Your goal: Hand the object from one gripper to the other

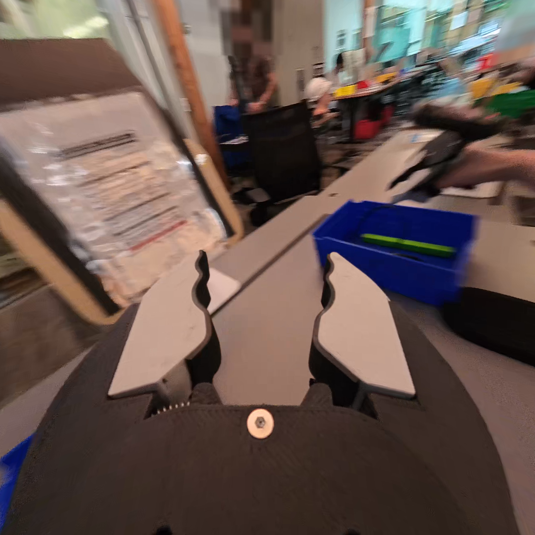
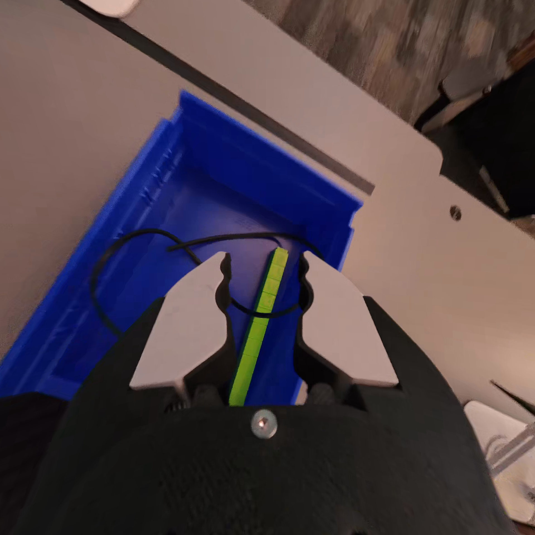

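- Left gripper [image 1: 265, 257] hangs agape over the grey table [image 1: 260, 333], holding nothing; the blue bin [image 1: 385, 272] sits ahead to its right.
- In the bin lie a green segmented stick [image 2: 262, 327] and a looping black cord [image 2: 115, 278].
- Right gripper [image 2: 265, 254] hovers spread over the bin; the stick lies below, between its fingers, ungripped.

Left wrist view skims low across the grey table [image 1: 260, 333] toward the room. Right wrist view looks steeply down, close over the blue bin [image 2: 202, 179] (both views share it).
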The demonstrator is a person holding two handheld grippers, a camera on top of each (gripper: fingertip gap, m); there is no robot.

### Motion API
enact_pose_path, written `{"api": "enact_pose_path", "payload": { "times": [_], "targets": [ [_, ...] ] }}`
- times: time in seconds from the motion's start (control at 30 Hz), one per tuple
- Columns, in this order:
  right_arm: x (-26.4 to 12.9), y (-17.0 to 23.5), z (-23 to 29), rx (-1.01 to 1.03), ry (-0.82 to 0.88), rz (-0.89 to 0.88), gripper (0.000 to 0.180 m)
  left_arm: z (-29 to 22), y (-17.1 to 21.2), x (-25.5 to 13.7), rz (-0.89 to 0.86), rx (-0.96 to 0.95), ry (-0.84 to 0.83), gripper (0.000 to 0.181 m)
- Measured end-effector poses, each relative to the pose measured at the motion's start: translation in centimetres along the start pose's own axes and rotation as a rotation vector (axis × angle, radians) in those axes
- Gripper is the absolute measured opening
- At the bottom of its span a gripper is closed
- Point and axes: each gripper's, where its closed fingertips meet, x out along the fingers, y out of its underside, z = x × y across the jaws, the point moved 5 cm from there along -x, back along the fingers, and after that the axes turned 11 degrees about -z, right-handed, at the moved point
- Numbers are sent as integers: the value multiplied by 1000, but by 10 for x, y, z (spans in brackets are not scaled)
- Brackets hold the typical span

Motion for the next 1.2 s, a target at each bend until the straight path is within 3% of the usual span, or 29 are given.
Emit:
{"api": "enact_pose_path", "payload": {
  "times": [0.13,0.23,0.37,0.47,0.7,0.77,0.87,0.97,1.03,1.2],
  "targets": [
    [-31,-46,11,-122,-35,-70,56,24,3,3,9,208,-325,74],
    [-53,-80,21,-257,39,-141,63,35,2,1,-11,281,-485,74],
    [-78,-128,48,-418,200,-269,66,47,4,-4,-9,298,-588,75],
    [-93,-158,88,-461,213,-379,64,54,7,-7,25,318,-620,75],
    [-103,-193,198,-513,16,-509,62,77,32,-26,266,144,-538,79],
    [-101,-195,222,-557,-16,-510,62,94,29,-42,239,200,-599,84],
    [-94,-194,253,-601,-76,-487,62,108,34,-60,253,191,-565,73],
    [-87,-192,274,-640,-112,-461,62,112,64,-72,408,47,-421,66],
    [-83,-191,282,-653,-126,-453,63,114,91,-82,546,-30,-332,49],
    [-76,-186,286,-658,-149,-428,63,125,152,-106,858,-185,-284,52]
  ]
}}
